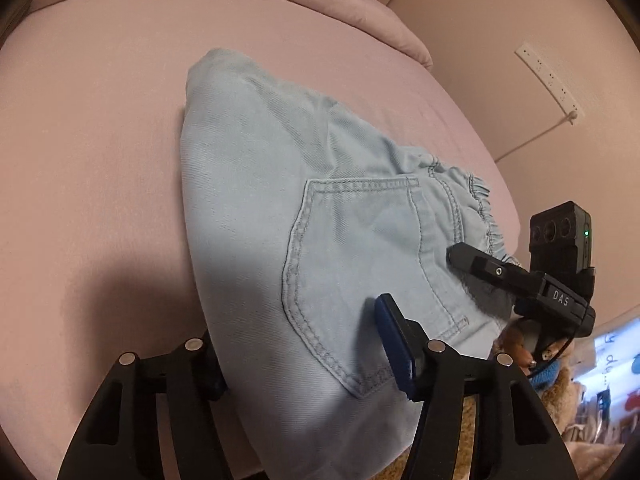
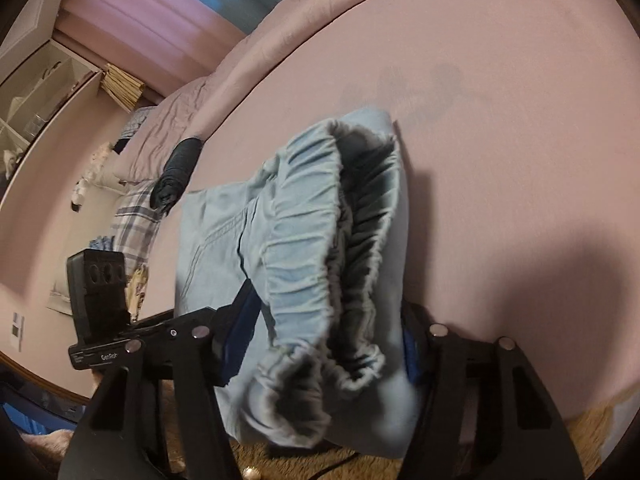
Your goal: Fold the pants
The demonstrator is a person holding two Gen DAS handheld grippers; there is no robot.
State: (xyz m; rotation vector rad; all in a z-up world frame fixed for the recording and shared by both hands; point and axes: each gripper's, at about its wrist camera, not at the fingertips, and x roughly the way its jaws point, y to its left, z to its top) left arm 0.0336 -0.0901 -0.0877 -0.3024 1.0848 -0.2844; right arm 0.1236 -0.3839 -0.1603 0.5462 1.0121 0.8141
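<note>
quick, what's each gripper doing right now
left gripper: fingers either side of the folded pants, jaws wide; grip cannot be told.
right gripper: fingers either side of the pants' waistband; grip cannot be told.

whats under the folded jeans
The light blue jeans lie on the pink bed sheet. Further layers of denim show at the waistband; anything else beneath is covered.

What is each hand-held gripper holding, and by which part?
Both grip the folded pants: left hand-held gripper near the back pocket edge, right hand-held gripper at the elastic waistband.
</note>
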